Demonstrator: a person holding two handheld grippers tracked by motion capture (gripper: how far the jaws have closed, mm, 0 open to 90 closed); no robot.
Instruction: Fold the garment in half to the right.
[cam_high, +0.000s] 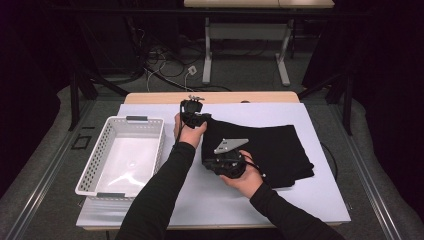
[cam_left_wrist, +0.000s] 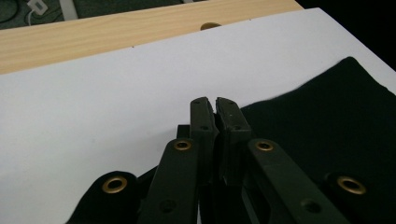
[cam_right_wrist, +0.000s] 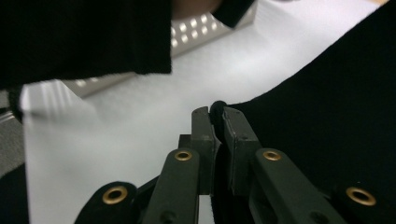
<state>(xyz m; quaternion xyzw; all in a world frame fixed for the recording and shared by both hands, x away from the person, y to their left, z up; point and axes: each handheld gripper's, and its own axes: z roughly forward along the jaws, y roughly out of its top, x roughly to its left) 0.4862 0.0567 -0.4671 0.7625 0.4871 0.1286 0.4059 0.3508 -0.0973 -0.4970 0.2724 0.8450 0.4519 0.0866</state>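
Dark room with cables on the floor, wooden table (cam_high: 210, 97) under a white sheet (cam_high: 300, 195), black cloth (cam_high: 280, 150) spread right of centre, empty white perforated basket (cam_high: 102, 150) at left; left gripper (cam_left_wrist: 213, 103) and right gripper (cam_right_wrist: 215, 112) jaws both pinched on cloth edges.

A dim lab: loose cables (cam_high: 165, 65) on the floor, dark curtains, white-covered workbench (cam_high: 300, 195).

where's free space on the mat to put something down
Bare patches: the white mat in front of the black cloth, the far strip beyond it, and inside the white basket. Crowded: the cloth's left edge, where both hand-held grippers pinch it.
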